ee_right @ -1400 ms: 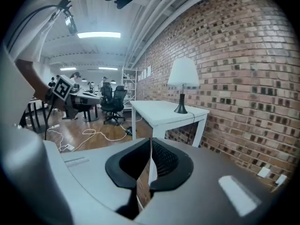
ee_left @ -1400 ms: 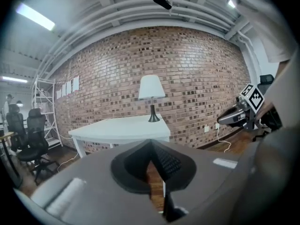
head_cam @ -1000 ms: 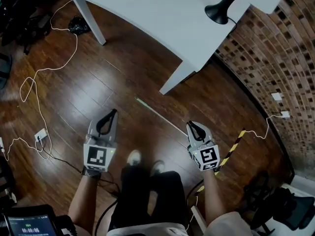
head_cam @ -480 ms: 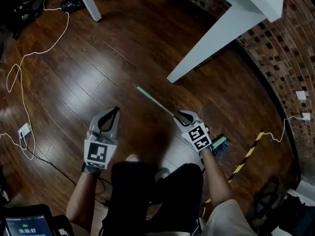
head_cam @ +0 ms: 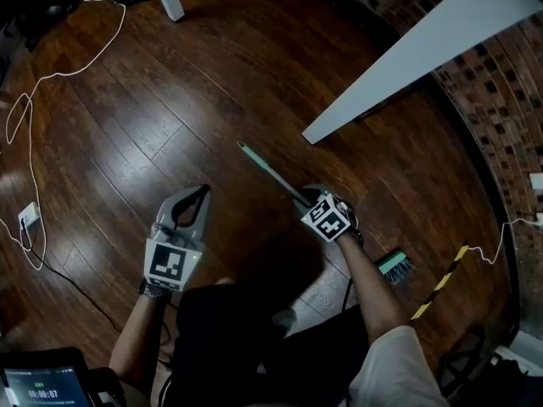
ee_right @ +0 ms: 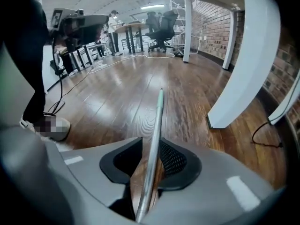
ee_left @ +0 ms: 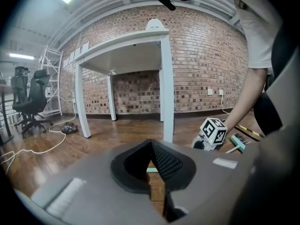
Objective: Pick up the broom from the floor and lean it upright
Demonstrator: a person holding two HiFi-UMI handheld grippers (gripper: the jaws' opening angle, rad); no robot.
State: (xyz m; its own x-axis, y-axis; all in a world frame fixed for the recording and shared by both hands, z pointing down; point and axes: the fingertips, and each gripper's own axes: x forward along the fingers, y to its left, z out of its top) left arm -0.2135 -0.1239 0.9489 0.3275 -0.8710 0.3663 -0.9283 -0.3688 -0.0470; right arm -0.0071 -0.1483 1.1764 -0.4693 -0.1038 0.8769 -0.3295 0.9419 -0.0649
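On the floor in front of you the broom lies flat, its brush head out to your right. Your right gripper straddles the thin handle with its jaws spread, having just been opening, and no pad is clamped on it yet. If you close off-centre or too lightly, the smooth handle could likely roll free, or the heavy head could swing down as you lift, perhaps into the bench leg. Your left gripper is pressed together and holds nothing.
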